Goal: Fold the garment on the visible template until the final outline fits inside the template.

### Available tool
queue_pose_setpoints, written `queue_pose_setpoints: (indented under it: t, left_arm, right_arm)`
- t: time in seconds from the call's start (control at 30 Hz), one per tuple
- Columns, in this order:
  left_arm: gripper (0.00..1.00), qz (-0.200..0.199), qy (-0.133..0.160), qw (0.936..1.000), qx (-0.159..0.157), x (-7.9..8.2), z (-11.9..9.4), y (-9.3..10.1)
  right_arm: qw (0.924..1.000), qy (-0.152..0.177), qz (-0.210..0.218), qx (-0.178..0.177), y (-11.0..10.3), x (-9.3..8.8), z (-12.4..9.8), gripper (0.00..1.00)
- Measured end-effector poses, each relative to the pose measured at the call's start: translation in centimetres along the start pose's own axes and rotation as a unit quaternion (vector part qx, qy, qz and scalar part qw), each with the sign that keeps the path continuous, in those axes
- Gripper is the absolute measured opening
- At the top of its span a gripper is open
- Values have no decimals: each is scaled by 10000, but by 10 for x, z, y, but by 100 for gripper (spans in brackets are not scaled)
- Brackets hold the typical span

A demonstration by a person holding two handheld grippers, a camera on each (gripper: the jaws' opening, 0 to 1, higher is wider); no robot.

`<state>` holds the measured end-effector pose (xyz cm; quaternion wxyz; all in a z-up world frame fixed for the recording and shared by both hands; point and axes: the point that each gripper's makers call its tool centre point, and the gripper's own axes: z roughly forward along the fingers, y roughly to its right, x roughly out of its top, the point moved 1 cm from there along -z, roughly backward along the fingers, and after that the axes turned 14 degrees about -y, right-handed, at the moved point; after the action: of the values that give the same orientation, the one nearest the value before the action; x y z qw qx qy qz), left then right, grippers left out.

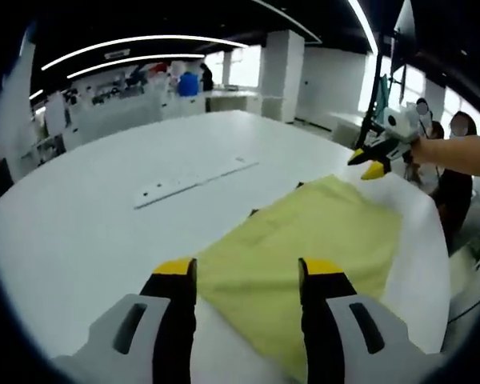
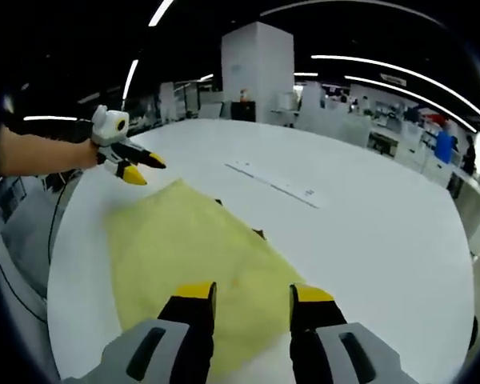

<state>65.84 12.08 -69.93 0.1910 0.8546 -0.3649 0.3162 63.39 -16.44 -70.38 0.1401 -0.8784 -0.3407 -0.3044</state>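
Two grippers hang over a big round white table (image 1: 88,240).
Flat yellow cloth garment (image 1: 304,240) lies just ahead of the left gripper (image 1: 246,276) and right gripper (image 2: 252,298), both spread wide, holding nothing. Bare tabletop surrounds its edges, long white ruler strip (image 1: 194,182) nearby.

White counter (image 1: 80,240), big and rounded. Yellow garment (image 1: 304,240) lies flat on it near one edge, small dark marks poking out at its border. A long white strip (image 1: 194,182) lies apart, toward the middle.
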Motion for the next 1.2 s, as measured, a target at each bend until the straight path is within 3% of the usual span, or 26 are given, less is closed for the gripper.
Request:
queue_pose_setpoints:
  t: [0.5, 1.2]
  left_arm:
    - [55, -69, 52, 9997, -222, -14, -16, 35]
    - [55, -296, 160, 9992, -230, -41, -29, 57]
  right_arm:
    - [9995, 208, 250, 30, -18, -24, -26, 41]
    - [9979, 487, 426, -19, -45, -49, -47, 42]
